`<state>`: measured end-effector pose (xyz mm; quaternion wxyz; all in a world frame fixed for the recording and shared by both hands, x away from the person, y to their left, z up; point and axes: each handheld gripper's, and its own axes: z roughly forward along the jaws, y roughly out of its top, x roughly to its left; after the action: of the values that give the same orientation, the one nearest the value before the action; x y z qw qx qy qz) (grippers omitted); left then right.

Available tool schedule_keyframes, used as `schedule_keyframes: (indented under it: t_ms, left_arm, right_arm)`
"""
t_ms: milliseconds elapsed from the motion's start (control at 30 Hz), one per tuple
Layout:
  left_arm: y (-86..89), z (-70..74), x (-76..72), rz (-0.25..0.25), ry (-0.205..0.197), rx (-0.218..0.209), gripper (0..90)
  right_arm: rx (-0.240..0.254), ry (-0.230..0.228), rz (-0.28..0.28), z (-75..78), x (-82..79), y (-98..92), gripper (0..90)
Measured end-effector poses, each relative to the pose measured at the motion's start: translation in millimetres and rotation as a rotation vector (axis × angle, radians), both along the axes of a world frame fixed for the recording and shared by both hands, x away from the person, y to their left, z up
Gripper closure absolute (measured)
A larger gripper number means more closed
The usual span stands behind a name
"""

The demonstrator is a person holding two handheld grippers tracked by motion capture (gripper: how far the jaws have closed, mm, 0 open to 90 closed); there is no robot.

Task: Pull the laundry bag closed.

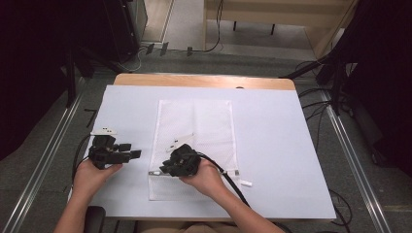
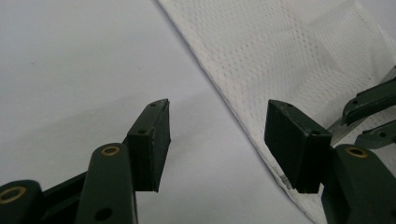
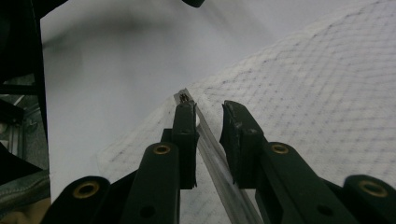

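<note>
Black right gripper point(image 1: 160, 169) with brass-ringed screws, black cable, left gripper point(image 1: 137, 154) seemingly identical, bare forearms

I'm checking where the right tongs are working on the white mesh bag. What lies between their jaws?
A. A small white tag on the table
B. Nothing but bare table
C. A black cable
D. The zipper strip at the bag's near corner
D: in the right gripper view the right tongs straddle the zipper strip running along the edge of the mesh bag, with a gap showing beside one jaw.
</note>
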<state>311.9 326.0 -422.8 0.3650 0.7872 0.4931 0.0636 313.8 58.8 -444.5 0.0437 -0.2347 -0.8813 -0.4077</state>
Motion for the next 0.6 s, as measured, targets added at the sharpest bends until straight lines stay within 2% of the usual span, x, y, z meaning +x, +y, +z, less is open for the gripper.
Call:
schedule_keyframes:
  t_ms: [400, 600]
  left_arm:
    - [0.1, 0.0, 0.1, 0.001, -0.001, -0.002, 41.4]
    - [0.9, 0.2, 0.1, 0.003, -0.002, -0.006, 41.4]
  right_arm:
    - [0.0, 0.02, 0.016, -5.2, 0.5, 19.2, 76.4]
    - [-0.02, 0.03, 0.017, -10.9, 2.1, 26.0, 77.1]
